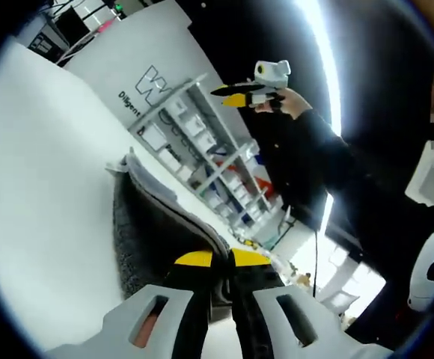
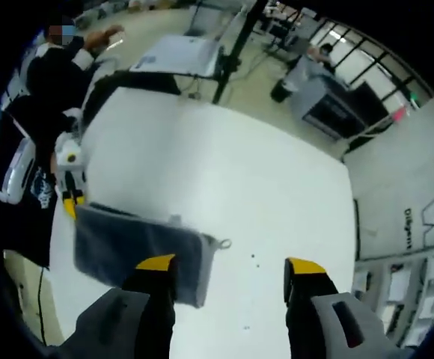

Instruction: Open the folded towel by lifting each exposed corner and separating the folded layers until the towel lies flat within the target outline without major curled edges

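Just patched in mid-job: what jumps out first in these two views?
The grey towel, still folded, on the white table, its hanging loop toward the table's middle. The left gripper is shut on the towel's edge, lifting it. The right gripper hangs open above the table, beside the towel.

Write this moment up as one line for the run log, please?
left gripper: shut on grey terry towel, edge lifted | right gripper: open, above white table | towel: still partly folded | next: probably spread flat
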